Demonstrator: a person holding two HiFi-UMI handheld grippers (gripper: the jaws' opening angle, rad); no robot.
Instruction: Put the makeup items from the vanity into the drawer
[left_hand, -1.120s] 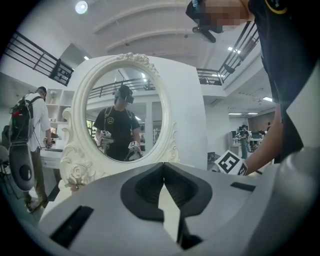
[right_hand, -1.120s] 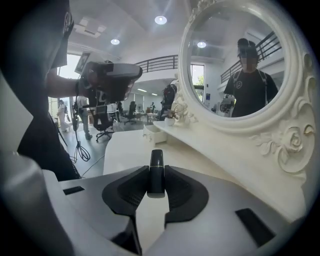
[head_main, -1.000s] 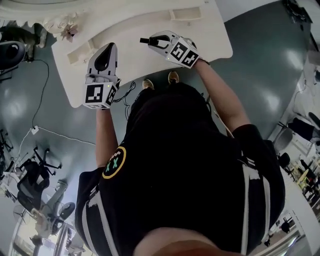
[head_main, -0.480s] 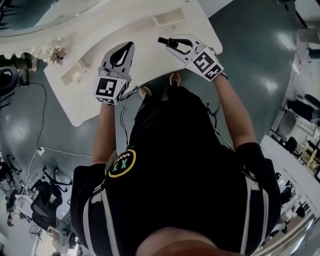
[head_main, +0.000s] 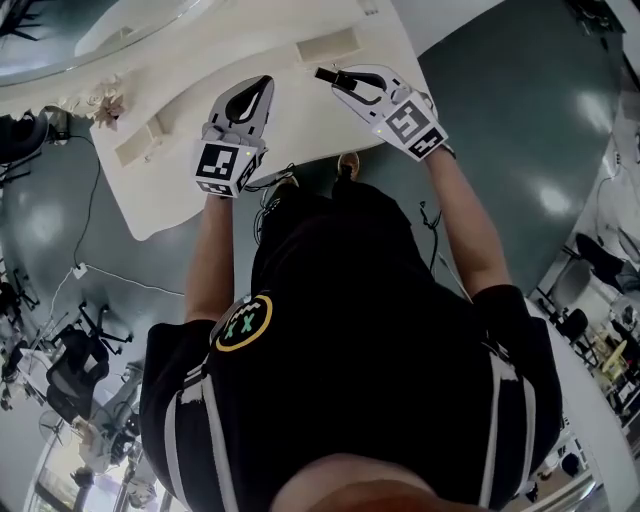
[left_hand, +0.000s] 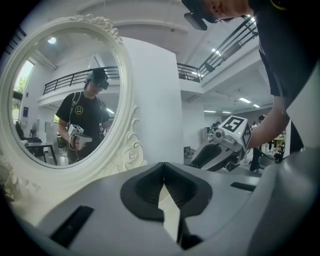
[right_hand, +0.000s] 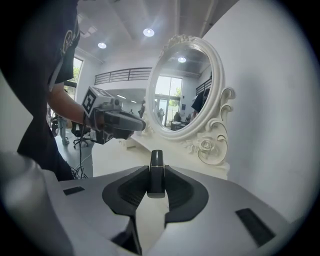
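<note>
My right gripper (head_main: 328, 77) hovers over the white vanity top (head_main: 290, 110), shut on a slim black lipstick tube (right_hand: 156, 170). The tube stands upright between the pads and sticks out past the fingertips (head_main: 322, 74). In the right gripper view the right gripper (right_hand: 156, 172) points toward the oval mirror (right_hand: 182, 90). My left gripper (head_main: 260, 85) is held beside it over the vanity. Its jaws are shut with nothing between them (left_hand: 163, 169). The left gripper (right_hand: 117, 121) and the right gripper (left_hand: 223, 147) each show in the other's view.
A low white box-like unit (head_main: 328, 45) sits on the vanity past the right gripper, and another (head_main: 140, 143) sits at the left. The ornate mirror frame (left_hand: 131, 150) rises behind. Cables (head_main: 270, 185) hang at the vanity's front edge by the person's feet.
The head view has swung a little. Both grippers have shifted slightly farther in over the vanity top. The right gripper still holds the black tube, and the left is still shut.
</note>
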